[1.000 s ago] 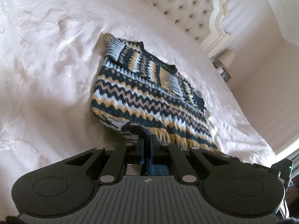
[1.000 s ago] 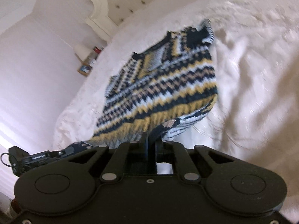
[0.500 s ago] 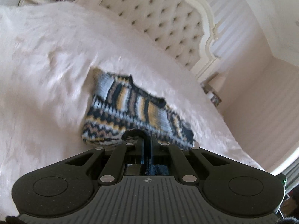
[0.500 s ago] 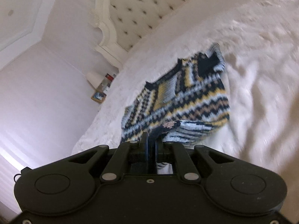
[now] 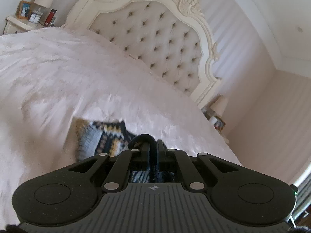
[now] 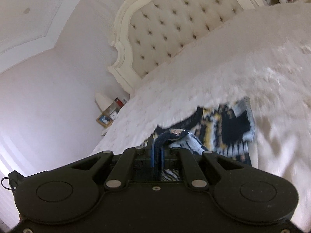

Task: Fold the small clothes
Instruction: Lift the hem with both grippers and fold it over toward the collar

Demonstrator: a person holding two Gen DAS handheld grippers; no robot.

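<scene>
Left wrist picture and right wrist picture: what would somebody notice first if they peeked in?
Probably the zigzag knitted sweater, navy, yellow and pale blue, bright against the pale bedspread it partly rests on. Each hand-held gripper pinches a dark edge of it: the left hand-held gripper low in its view, the right hand-held gripper low in its own. Behind stands a big cream headboard with button tufts and carved curls.
</scene>
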